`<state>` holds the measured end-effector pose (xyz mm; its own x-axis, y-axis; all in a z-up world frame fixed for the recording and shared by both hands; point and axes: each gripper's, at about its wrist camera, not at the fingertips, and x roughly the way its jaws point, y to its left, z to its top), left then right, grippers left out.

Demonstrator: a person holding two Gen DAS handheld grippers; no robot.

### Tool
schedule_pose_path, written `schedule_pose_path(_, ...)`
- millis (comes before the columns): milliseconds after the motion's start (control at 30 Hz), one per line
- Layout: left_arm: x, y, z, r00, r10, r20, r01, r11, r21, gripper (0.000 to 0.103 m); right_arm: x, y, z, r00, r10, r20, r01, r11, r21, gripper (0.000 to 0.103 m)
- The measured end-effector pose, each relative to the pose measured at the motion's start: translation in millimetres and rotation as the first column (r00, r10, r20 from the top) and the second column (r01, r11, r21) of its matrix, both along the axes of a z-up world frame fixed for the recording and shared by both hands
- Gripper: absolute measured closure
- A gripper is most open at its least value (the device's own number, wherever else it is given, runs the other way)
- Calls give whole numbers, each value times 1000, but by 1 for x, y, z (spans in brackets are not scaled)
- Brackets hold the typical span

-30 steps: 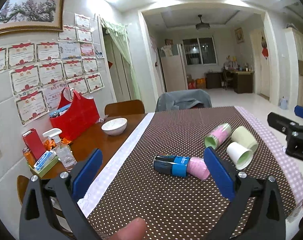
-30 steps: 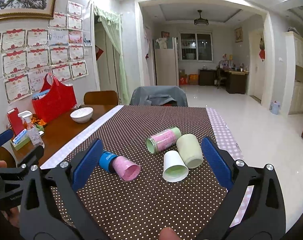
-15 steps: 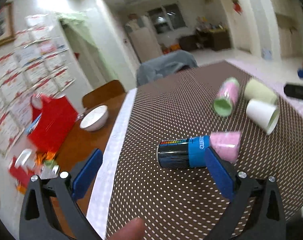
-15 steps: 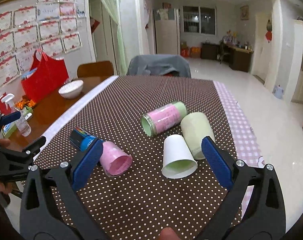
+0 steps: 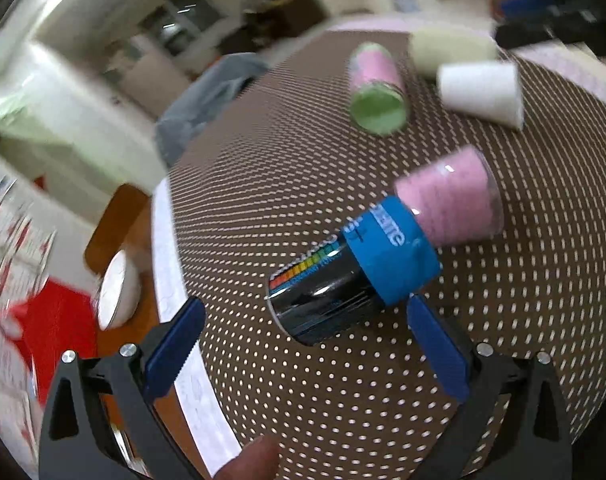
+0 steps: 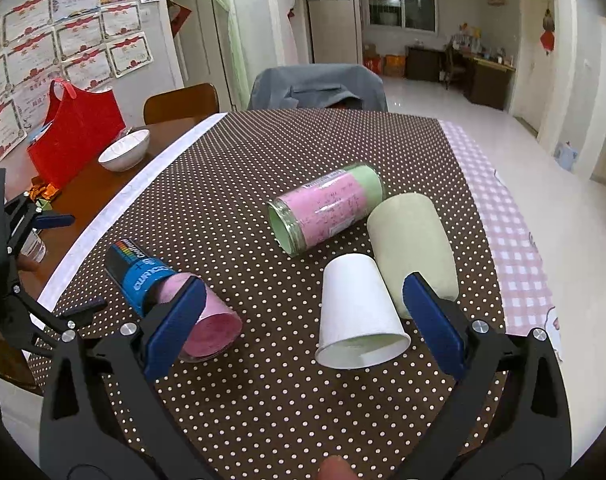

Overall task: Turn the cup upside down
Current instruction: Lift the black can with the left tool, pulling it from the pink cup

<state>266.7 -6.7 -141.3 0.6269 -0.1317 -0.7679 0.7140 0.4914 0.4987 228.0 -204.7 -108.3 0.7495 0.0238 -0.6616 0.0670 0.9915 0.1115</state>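
Several cups lie on their sides on the brown dotted tablecloth. A black, blue and pink cup lies just beyond my open left gripper; it also shows in the right wrist view. A white paper cup lies between the fingers of my open right gripper, mouth toward me. A pale green cup touches it on the right. A pink and green jar lies behind them. Both grippers are empty.
A white bowl and a red bag stand on the bare wood at the table's left. A grey-covered chair stands at the far end. The table's right edge carries a pink checked cloth.
My left gripper has tilted and moved down close to the black, blue and pink cup. My right gripper has moved forward and down over the white paper cup.
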Motion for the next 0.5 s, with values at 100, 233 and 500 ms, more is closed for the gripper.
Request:
schedule_pose_path(100, 7, -2, -10, 991, -126, -45, 128, 989, 68, 4, 6, -6, -5, 1000, -8, -16, 8, 1000, 13, 6)
schedule_pose_path(233, 16, -8, -23, 963, -254, -88, 265, 954, 140, 4, 11, -13, -13, 999, -23, -33, 24, 999, 29, 6)
schedule_pose_path(500, 31, -23, -38, 898, -405, -173, 437, 870, 227, 4, 20, -25, -24, 998, -38, -54, 40, 998, 49, 6)
